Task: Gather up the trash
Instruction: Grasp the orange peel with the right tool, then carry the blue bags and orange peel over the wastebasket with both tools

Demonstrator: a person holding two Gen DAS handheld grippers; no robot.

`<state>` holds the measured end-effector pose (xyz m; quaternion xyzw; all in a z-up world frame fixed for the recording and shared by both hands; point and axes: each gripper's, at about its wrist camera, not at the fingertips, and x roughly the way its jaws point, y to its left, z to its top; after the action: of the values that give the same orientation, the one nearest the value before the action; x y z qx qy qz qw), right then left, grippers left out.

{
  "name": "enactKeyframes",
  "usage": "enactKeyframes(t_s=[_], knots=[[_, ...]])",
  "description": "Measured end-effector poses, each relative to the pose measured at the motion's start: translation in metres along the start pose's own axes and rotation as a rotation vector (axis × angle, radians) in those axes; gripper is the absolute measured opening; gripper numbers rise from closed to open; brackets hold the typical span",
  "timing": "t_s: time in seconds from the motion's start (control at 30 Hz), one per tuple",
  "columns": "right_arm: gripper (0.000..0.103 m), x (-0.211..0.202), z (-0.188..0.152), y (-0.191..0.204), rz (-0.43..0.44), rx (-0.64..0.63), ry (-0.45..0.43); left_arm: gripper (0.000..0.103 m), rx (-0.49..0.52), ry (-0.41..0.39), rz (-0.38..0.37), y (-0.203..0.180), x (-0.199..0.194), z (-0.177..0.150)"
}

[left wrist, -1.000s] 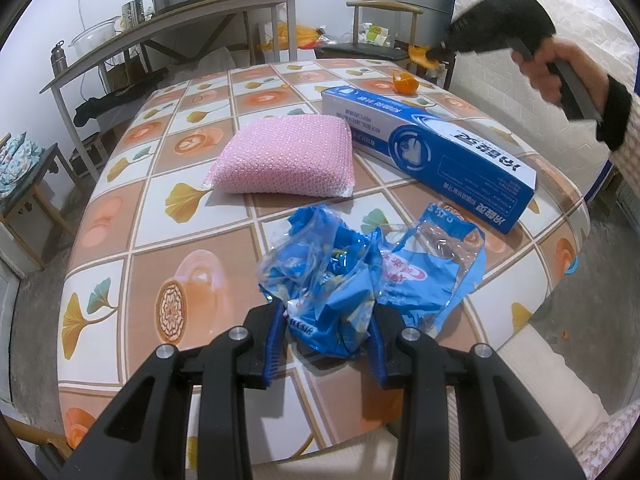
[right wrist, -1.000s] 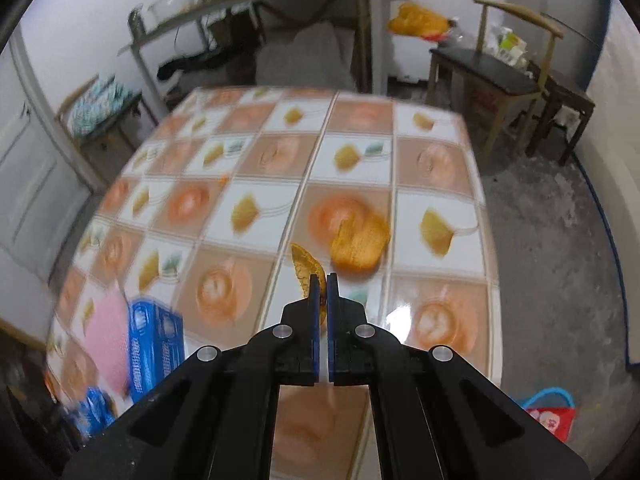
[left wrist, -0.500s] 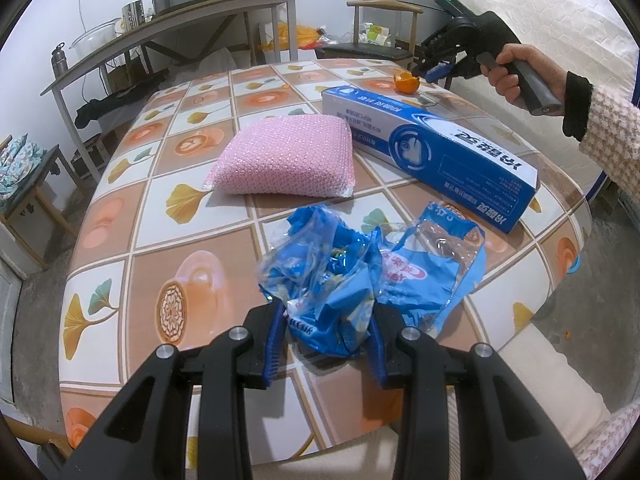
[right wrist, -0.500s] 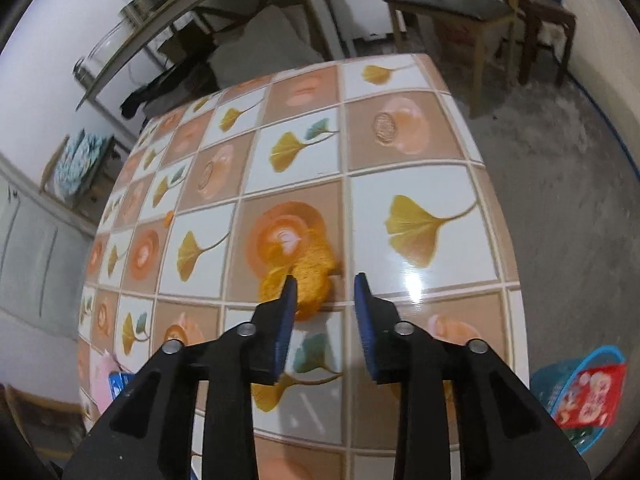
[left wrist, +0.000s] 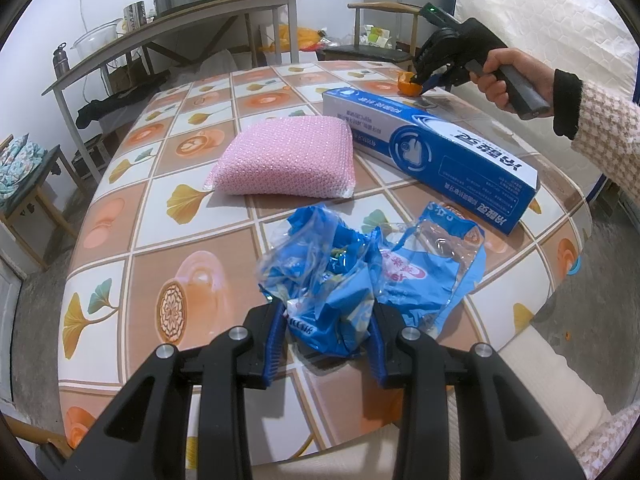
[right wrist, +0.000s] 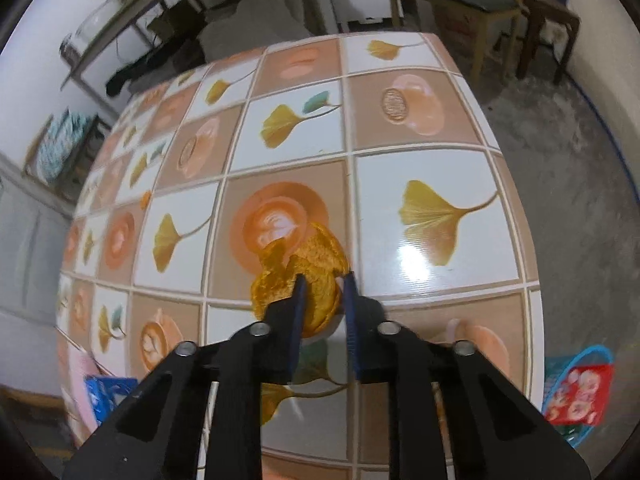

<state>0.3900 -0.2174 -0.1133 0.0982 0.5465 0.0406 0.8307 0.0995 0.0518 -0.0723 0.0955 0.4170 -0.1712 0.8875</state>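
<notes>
Orange peel (right wrist: 308,276): curled, lying on a coffee-cup tile near the table's far corner, just behind the blue box; between the right pads.
Right hand-held gripper (right wrist: 323,280): angled down over the peel, jaws just been closing, narrow gap left; left pad against the peel, right pad at its edge, firm squeeze not clear from either view.
Right hand (left wrist: 502,80): wrapped round the grip, black cuff and checked sleeve behind it.
Blue wrapper (left wrist: 320,280): crumpled plastic, at the near edge of the table, bunched between the left pads.
Left hand-held gripper (left wrist: 326,334): pinching the crumpled wrapper, pads pressed into both sides.
Second wrapper (left wrist: 436,268): flatter blue and clear plastic, touching the first on its right.
Blue box (left wrist: 432,148): long, white-topped, lying flat along the right side of the table.
Pink sponge (left wrist: 288,160): cushion-shaped, mid-table, just left of the box.
Table (left wrist: 132,264): covered in an oilcloth of ginkgo-leaf and coffee-cup squares.
Basket (right wrist: 580,392): blue, on the floor beside the table, red packaging inside.
Chair (left wrist: 380,40): wooden, beyond the far edge.
Long bench (left wrist: 168,36): against the wall, loaded with pots and a cooker.
</notes>
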Motion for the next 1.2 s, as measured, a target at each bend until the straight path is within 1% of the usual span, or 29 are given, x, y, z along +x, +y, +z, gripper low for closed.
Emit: enactKeyframes(t_s=[0.07,0.13,0.33,0.5,0.53,0.83,0.97,1.13,1.2], knots=[[0.009,-0.002,-0.002,0.004,-0.034,-0.019,-0.015,0.033,-0.002,0.0,0.003,-0.001,0.0,0.001],[0.006,-0.004,-0.005,0.006,-0.045,-0.021,-0.027,0.033,-0.005,-0.001,0.005,-0.002,-0.001,0.0],[0.004,-0.026,-0.022,0.004,-0.024,-0.009,-0.056,0.033,-0.008,-0.005,0.009,-0.002,-0.001,-0.001],[0.004,-0.058,-0.047,0.001,0.043,0.022,-0.083,0.033,-0.012,-0.014,0.012,-0.003,-0.002,-0.001],[0.004,-0.067,-0.057,0.0,0.071,0.035,-0.086,0.033,-0.014,-0.016,0.011,-0.002,-0.002,-0.001],[0.004,-0.101,-0.114,0.002,0.237,0.104,-0.078,0.026,-0.059,-0.023,-0.011,0.003,-0.008,-0.002],[0.004,-0.113,-0.132,-0.003,0.272,0.131,-0.092,0.024,-0.057,-0.039,-0.014,0.001,-0.015,0.0],[0.004,-0.135,-0.151,-0.023,0.312,0.172,-0.146,0.022,-0.044,-0.066,-0.024,-0.007,-0.03,0.01],[0.004,-0.145,-0.16,-0.035,0.324,0.19,-0.174,0.021,-0.038,-0.09,-0.034,-0.012,-0.041,0.017]])
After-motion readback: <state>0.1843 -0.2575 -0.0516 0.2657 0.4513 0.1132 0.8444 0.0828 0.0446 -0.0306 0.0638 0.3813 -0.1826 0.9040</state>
